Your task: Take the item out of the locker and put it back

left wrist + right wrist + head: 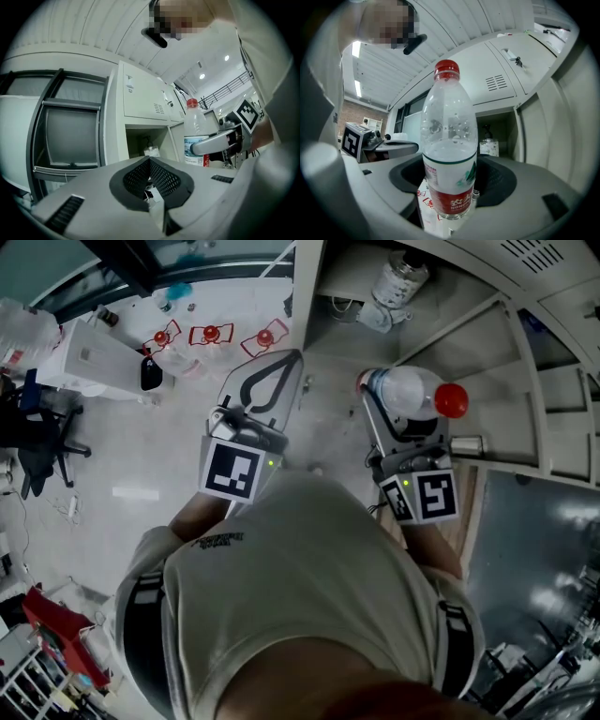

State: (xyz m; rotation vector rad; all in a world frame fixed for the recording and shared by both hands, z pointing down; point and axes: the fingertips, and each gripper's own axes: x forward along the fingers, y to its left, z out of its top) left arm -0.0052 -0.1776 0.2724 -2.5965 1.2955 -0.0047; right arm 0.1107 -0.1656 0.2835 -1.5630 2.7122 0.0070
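Right gripper view is showing the open locker (501,89) standing far behind the red-capped water bottle (450,140), which is sitting upright outside it, right claw (452,187) clamping its label; left claw (150,161) is resting closed, empty.

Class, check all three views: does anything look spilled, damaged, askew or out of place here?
Nothing stands out. The water bottle is capped and upright, gripped by the right gripper in front of the open locker. The left gripper is shut and empty. No spill shows.
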